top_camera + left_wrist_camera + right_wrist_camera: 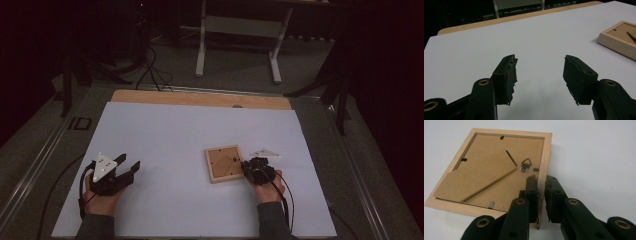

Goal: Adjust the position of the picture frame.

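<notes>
Square wooden frame (499,167) rim clamped in right tool (541,187); left tool (539,72) apart.

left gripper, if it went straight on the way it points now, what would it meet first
Probably nothing: the left gripper has open jaws aimed across bare white table toward its far wooden edge. The picture frame lies off to the side of that line, though depth is hard to judge.

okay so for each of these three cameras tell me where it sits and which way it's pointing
High view: above the person's side, looking forward and down on the table; both hands, left tongs, right tongs.
Left gripper view: on the left tongs, looking across the table; jaws wide apart.
Right gripper view: on the right tongs, looking down; jaws astride the frame's edge.
Shared: the wooden picture frame, back side up.
</notes>
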Action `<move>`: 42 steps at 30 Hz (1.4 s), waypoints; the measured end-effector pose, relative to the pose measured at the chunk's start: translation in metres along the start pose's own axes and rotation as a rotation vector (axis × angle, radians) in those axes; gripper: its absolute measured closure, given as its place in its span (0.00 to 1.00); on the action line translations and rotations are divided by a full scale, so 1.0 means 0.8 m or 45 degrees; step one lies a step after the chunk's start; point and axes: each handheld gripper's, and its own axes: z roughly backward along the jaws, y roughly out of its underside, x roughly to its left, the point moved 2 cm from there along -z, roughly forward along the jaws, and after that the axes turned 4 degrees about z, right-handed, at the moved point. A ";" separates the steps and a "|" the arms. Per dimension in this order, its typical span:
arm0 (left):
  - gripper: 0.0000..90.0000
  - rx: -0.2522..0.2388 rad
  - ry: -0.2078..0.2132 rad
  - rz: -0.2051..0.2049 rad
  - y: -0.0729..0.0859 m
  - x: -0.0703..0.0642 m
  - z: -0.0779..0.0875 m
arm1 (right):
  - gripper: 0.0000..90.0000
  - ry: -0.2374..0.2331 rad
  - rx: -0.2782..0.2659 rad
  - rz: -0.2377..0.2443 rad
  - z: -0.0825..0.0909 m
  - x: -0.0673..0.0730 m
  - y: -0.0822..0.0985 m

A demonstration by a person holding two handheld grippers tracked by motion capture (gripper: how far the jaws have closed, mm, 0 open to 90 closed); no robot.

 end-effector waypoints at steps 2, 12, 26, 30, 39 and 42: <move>0.48 0.000 -0.001 -0.001 0.000 0.000 0.000 | 0.90 -0.010 -0.001 -0.015 -0.001 0.003 -0.001; 0.48 0.005 0.005 -0.004 0.001 -0.002 -0.001 | 0.88 -0.104 0.011 0.038 -0.005 0.037 -0.004; 0.49 0.029 0.042 -0.053 0.001 -0.018 -0.008 | 0.84 -0.207 0.018 0.118 -0.007 0.064 -0.004; 0.49 0.029 0.046 -0.057 0.001 -0.020 -0.009 | 0.84 -0.220 0.013 0.126 -0.008 0.067 -0.005; 0.49 0.033 0.049 -0.063 0.001 -0.021 -0.009 | 0.82 -0.283 -0.010 0.203 -0.014 0.089 -0.007; 0.49 0.030 0.051 -0.064 0.001 -0.022 -0.008 | 0.81 -0.297 -0.019 0.226 -0.015 0.093 -0.007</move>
